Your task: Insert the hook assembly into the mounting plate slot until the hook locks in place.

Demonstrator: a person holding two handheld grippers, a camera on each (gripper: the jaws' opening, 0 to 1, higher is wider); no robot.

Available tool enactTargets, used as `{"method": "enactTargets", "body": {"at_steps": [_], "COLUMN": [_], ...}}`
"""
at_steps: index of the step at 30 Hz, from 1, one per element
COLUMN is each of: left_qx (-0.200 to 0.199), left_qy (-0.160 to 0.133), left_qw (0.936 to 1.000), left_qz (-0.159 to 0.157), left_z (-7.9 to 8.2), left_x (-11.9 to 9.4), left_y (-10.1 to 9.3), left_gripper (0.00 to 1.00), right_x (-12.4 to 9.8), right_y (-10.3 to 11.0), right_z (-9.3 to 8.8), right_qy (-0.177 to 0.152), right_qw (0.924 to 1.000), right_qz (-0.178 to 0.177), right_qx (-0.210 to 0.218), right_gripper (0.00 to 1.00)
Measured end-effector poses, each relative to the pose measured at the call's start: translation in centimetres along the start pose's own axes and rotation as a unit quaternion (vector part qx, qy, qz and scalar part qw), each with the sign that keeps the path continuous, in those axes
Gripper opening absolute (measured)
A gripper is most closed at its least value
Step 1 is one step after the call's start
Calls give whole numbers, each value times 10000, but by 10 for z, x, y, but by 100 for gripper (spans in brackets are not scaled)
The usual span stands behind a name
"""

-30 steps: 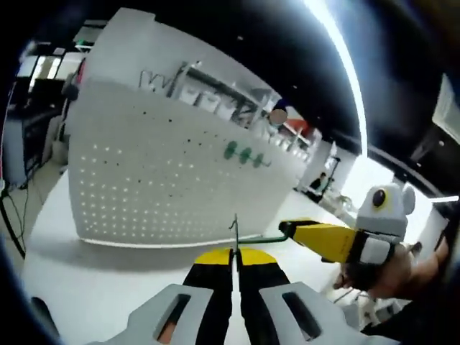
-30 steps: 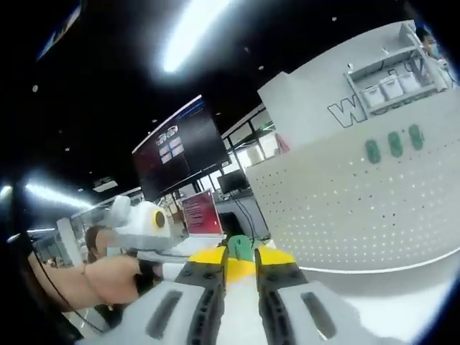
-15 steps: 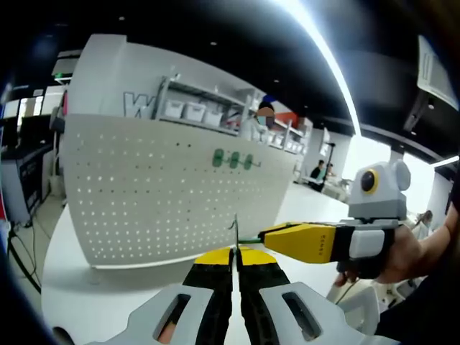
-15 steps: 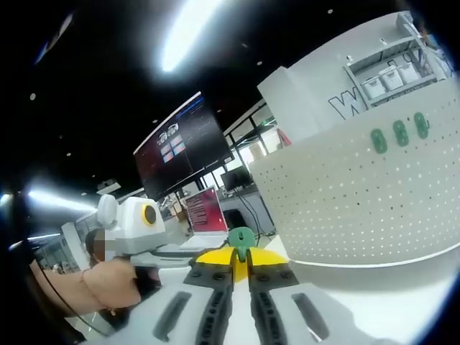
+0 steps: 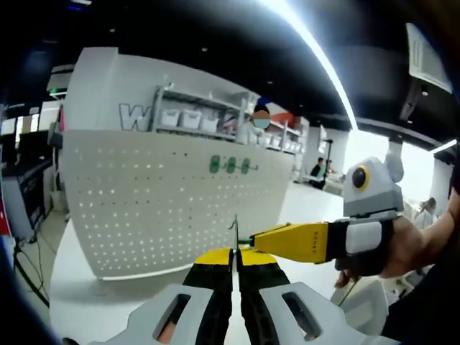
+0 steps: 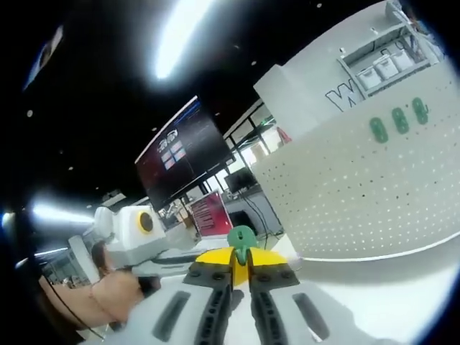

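Observation:
The hook assembly is a thin metal wire (image 5: 234, 228) with a green plastic head (image 6: 241, 236). My left gripper (image 5: 234, 251) is shut on the wire, which stands up from its yellow tips. My right gripper (image 6: 241, 253) is shut on the green head. In the left gripper view the right gripper (image 5: 260, 240) comes in from the right, its yellow tip almost touching the wire. The mounting plate is a white perforated board (image 5: 172, 205) standing upright behind both, carrying three green pegs (image 5: 230, 165). In the right gripper view the board (image 6: 374, 194) is at the right.
The board stands on a white tabletop (image 5: 108, 302). A person's hand (image 5: 413, 248) holds the right gripper; the left gripper (image 6: 140, 230) and its hand show at the left. A dark screen (image 6: 183, 154) and shelving with bins (image 5: 190, 118) lie behind.
The right gripper has moved closer to my left jaws, so the green stretch between them no longer shows. Both views have shifted slightly; the board looks more upright.

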State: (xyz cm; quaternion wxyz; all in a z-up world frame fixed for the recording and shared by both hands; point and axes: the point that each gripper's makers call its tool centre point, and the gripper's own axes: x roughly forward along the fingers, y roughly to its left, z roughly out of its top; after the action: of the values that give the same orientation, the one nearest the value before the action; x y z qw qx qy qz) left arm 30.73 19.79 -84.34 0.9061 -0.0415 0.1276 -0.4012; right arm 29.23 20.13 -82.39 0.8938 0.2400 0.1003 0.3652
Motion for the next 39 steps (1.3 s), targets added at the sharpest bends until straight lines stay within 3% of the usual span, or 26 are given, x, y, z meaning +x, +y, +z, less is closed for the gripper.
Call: {"method": "enactTargets", "body": {"at_steps": [4, 10, 15, 23, 28, 39], "left_qx": [62, 267, 270, 783, 249, 199], "left_qy": [-13, 241, 337, 603, 583, 480], "left_qw": [10000, 9993, 9990, 9951, 9979, 9984], "left_qz": [34, 109, 100, 47, -137, -242], "left_z": [3, -4, -11, -21, -23, -22], "left_x": [-3, -2, -1, 1, 3, 3], "left_y": [0, 3, 2, -2, -6, -9], "left_gripper": [1, 1, 2, 6, 23, 68], "right_x": [0, 1, -1, -4, -7, -12], "right_y": [2, -1, -3, -6, -9, -13], "right_z": [2, -6, -10, -17, -13, -3], "right_qy": [-66, 71, 161, 302, 354, 381], "right_qw": [9984, 9998, 9997, 9993, 9986, 9952], "right_qz": [19, -164, -177, -217, -298, -310], "right_qx": [562, 120, 108, -56, -268, -844], "right_gripper": [4, 1, 0, 0, 0, 0]}}
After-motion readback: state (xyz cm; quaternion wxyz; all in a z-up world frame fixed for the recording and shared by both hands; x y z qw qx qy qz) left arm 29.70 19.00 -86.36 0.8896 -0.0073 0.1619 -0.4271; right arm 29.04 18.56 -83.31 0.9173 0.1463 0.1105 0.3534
